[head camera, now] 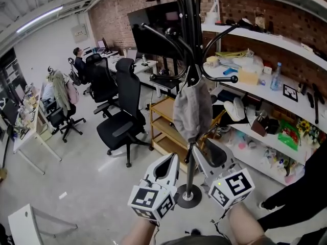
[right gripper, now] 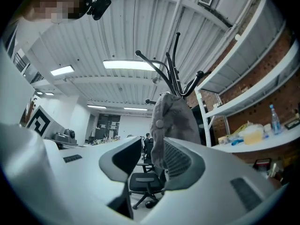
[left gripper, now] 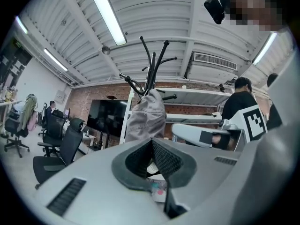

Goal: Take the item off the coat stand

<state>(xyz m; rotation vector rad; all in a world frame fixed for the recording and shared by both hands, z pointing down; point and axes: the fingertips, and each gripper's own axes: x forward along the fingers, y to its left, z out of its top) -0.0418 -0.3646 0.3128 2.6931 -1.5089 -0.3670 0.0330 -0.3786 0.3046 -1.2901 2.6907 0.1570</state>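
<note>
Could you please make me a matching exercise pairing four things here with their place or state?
Things:
1. cap
2. left gripper
3. right gripper
4. bottle

Place or state:
A. open
B. standing on the shelf
C. hanging on the stand
D. shut

Pairs: 1-C, 2-D, 3-A, 4-B

Brick wall [head camera: 111, 11], white shelves [head camera: 278, 41], black office chairs [head camera: 125, 121] — grey floor [head camera: 82, 172]
</note>
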